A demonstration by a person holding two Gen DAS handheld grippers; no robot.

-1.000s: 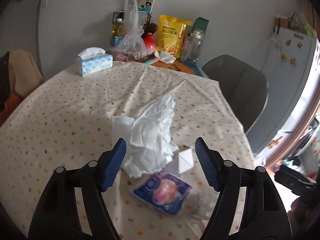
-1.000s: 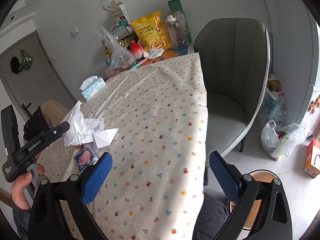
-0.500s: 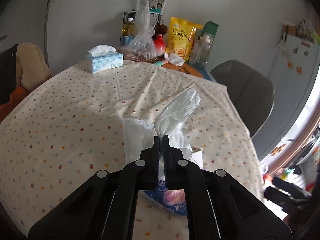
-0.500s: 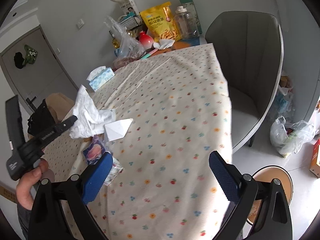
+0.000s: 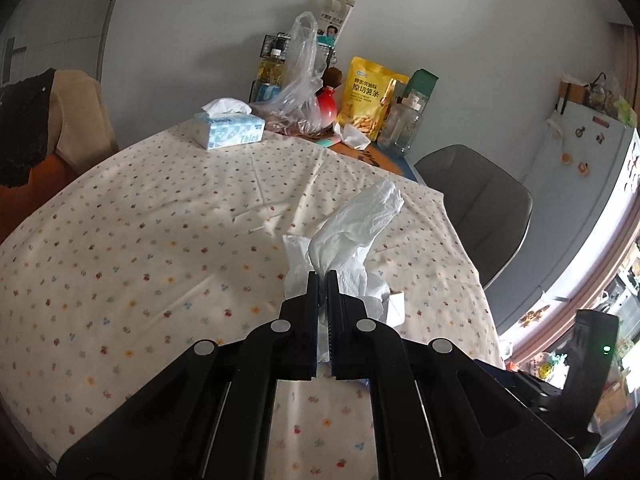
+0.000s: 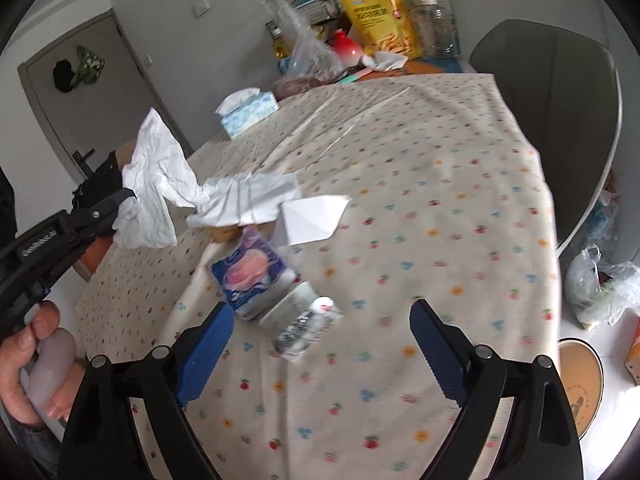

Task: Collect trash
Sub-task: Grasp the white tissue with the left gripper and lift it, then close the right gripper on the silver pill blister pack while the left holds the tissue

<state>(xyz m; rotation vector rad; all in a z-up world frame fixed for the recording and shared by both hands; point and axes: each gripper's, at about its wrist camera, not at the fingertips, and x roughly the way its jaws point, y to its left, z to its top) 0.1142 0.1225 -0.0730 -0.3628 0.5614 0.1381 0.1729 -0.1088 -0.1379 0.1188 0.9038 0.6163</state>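
Note:
My left gripper (image 5: 323, 280) is shut on a crumpled white tissue (image 5: 356, 220) and holds it above the table; it also shows in the right wrist view (image 6: 156, 168), with the left gripper (image 6: 124, 196) at the left. My right gripper (image 6: 320, 328) is open and empty above a blue and pink snack wrapper (image 6: 252, 276) and a silvery clear wrapper (image 6: 308, 324). A flat white napkin (image 6: 244, 196) and a folded white paper (image 6: 312, 220) lie beyond them.
The table has a floral cloth (image 6: 420, 184). At the far end stand a tissue box (image 5: 230, 128), a clear plastic bag (image 5: 298, 92), a yellow snack bag (image 5: 370, 100) and a jar (image 5: 404, 124). A grey chair (image 6: 560, 92) stands at the right, a round bin (image 6: 580, 384) on the floor.
My left gripper closed on the tissue and lifted it off the table. My right gripper moved in over the wrappers, still open.

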